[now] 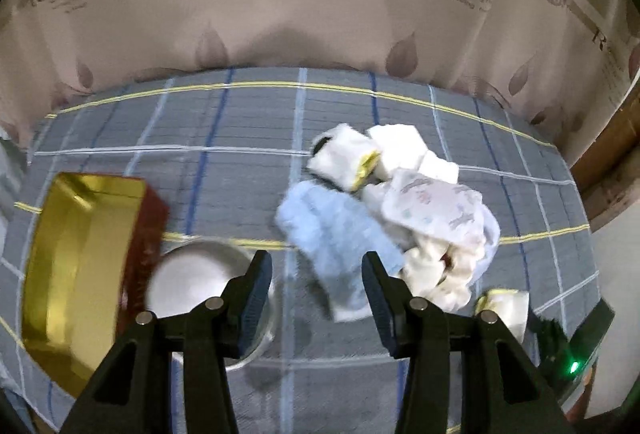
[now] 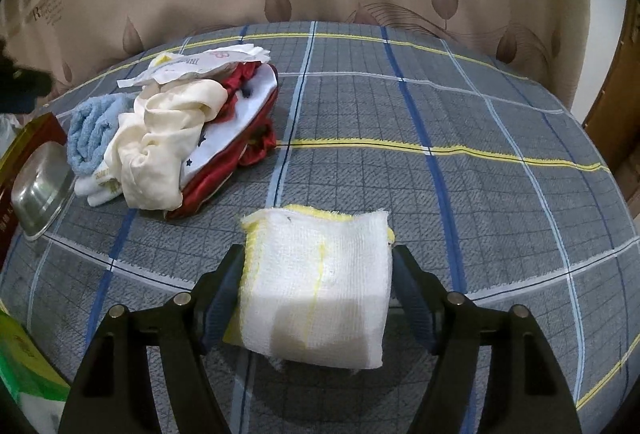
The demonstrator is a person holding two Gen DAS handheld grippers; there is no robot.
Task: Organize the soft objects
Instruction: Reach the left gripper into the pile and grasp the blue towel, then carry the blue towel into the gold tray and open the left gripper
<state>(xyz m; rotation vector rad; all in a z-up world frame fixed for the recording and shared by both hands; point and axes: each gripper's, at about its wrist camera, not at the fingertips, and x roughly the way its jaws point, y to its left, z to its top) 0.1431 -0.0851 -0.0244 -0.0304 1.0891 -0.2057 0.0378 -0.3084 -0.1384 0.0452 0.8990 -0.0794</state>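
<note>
Squeezing the folded white gauze cloth with yellow trim [image 2: 316,286] by its sides, the right gripper [image 2: 316,298] holds something soft and light; left gripper [image 1: 316,298] gapes empty.

On the bed [image 2: 480,138]: one folded white gauze cloth [image 2: 316,294], one blue towel [image 2: 90,130], one cream garment [image 2: 160,142], one red-and-white garment [image 2: 240,122], one metal bowl [image 2: 40,190], one gold-lined box [image 1: 76,266].

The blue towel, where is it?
In the right wrist view the blue towel lies at the left edge of the clothes pile, between the metal bowl and a cream cloth.
</note>
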